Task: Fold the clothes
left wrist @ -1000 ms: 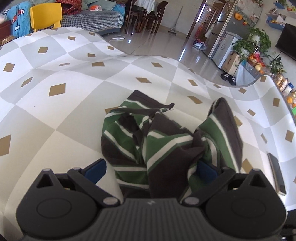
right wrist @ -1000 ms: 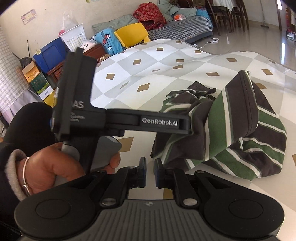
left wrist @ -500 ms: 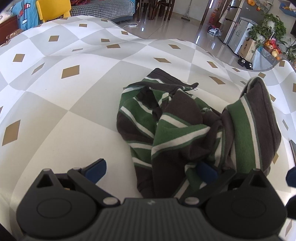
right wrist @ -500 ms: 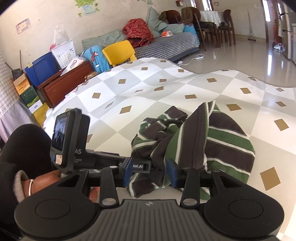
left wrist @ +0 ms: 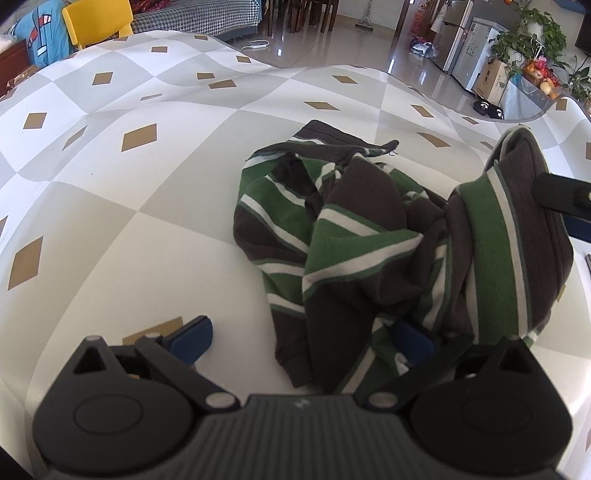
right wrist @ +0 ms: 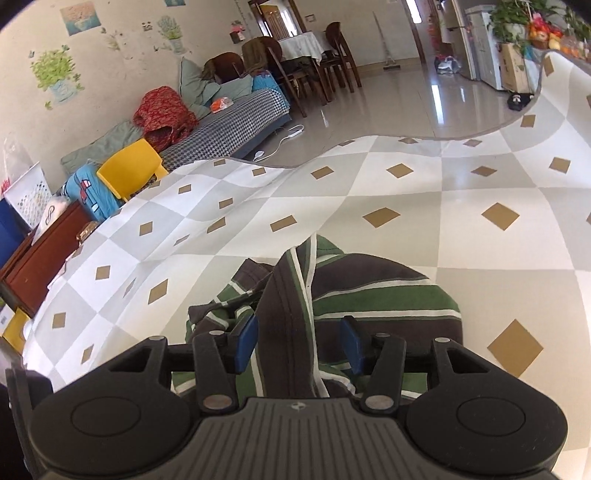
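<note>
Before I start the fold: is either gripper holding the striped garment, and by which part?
Nothing is held. The right gripper, just opening, straddles a raised fold of the striped garment; the left gripper is open over its near edge.

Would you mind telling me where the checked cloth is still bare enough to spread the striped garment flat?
The checked cloth lies bare left of the striped garment and beyond it toward the yellow chair. In the right wrist view there is also bare cloth to the garment's right. It is crowded only at the heap, where the right claw straddles a fold.
</note>
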Action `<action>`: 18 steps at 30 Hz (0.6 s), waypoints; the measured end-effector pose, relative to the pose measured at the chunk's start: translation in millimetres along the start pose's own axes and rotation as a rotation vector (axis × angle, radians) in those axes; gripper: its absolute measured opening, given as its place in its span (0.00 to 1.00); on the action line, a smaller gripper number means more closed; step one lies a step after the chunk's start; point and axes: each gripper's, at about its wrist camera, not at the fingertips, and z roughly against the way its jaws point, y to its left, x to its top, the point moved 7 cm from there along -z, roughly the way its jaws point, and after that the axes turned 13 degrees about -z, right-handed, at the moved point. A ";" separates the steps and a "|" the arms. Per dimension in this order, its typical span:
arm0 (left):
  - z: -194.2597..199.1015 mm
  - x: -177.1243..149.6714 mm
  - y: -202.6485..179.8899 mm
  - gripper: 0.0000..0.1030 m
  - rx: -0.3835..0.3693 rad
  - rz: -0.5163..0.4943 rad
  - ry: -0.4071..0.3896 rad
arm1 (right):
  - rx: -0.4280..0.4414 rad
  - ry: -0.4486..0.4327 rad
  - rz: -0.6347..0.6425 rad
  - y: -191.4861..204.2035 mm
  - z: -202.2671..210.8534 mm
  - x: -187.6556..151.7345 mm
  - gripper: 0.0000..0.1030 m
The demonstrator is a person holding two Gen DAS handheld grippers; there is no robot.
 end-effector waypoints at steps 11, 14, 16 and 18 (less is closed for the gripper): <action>3.0 -4.5 3.0 1.00 -0.008 -0.010 0.001 | 0.046 0.053 -0.045 1.2 -13.9 -8.8 0.22; 6.6 -4.9 6.7 1.00 -0.023 0.015 -0.006 | 0.046 0.038 0.009 6.3 -4.1 -11.7 0.09; 11.4 -3.6 10.5 1.00 -0.029 0.035 -0.021 | 0.054 0.031 0.035 9.8 5.3 -14.5 0.06; 17.6 -0.6 14.4 1.00 -0.029 0.047 -0.042 | 0.061 0.024 0.061 13.2 14.7 -17.3 0.06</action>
